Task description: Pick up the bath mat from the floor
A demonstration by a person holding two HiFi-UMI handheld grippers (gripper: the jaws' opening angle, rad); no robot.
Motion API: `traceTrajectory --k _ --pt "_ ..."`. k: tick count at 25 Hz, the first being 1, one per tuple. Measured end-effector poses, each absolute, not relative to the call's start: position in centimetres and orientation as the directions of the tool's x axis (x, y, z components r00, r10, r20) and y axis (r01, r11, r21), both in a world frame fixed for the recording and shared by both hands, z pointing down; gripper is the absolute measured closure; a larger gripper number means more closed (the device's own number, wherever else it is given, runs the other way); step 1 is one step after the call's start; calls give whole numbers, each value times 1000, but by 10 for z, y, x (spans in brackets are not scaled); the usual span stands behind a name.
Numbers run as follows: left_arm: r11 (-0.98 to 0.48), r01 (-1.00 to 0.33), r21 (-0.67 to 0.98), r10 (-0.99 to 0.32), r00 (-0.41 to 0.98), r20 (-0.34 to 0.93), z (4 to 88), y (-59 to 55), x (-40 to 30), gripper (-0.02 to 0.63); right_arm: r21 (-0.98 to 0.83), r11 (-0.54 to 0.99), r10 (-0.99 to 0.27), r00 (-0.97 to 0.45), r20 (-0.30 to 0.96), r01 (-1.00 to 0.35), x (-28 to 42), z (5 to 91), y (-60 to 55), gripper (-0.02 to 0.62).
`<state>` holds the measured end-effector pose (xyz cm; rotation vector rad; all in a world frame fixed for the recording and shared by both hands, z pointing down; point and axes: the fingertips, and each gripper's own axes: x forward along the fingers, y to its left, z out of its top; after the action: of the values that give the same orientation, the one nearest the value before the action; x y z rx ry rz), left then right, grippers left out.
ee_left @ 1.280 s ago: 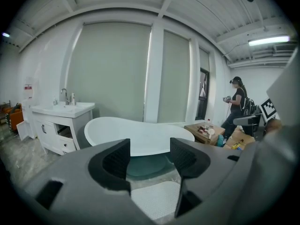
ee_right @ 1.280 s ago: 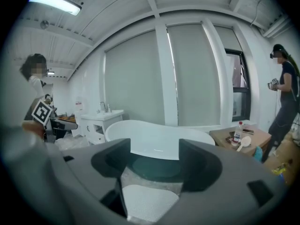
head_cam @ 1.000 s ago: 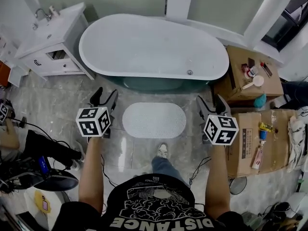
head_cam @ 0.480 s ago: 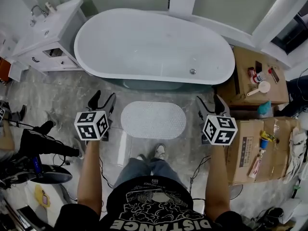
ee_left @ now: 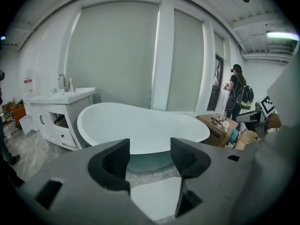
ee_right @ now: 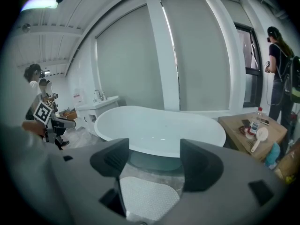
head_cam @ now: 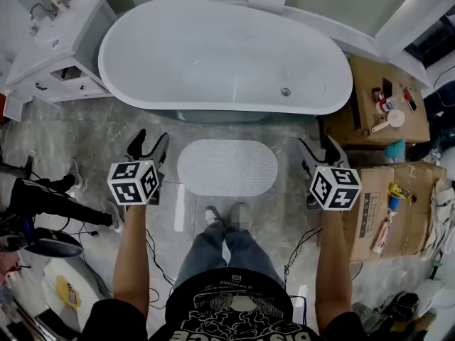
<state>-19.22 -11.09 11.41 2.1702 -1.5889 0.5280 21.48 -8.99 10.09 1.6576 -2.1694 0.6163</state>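
A white oval bath mat (head_cam: 227, 168) lies flat on the marble floor in front of the bathtub (head_cam: 220, 55). My left gripper (head_cam: 147, 145) hovers left of the mat's end, open and empty. My right gripper (head_cam: 321, 151) hovers right of the mat's other end; it is open with nothing between its fingers, and its jaws have just been opening a little further. In the left gripper view the mat (ee_left: 157, 197) shows low between the fingers (ee_left: 117, 161), below the tub (ee_left: 140, 125). The right gripper view shows the mat (ee_right: 147, 196) under the tub (ee_right: 159, 128).
A white vanity with a sink (head_cam: 53, 48) stands at the left of the tub. Cardboard boxes with bottles and tools (head_cam: 387, 105) crowd the right side. Cables and dark gear (head_cam: 43, 204) lie on the floor at left. The person's shoes (head_cam: 226, 217) stand just before the mat.
Both grippers have sunk a little toward the floor at either side of the mat. The person's feet have stepped up together right behind the mat. The mat has not moved.
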Motion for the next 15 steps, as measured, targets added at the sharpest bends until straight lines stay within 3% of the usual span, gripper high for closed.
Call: traceTrajectory --k 15 --pt "-297 -942 155 -730 328 600 250 -108 -204 310 -117 217 -735 -241 634 -969 196 230 -82 252"
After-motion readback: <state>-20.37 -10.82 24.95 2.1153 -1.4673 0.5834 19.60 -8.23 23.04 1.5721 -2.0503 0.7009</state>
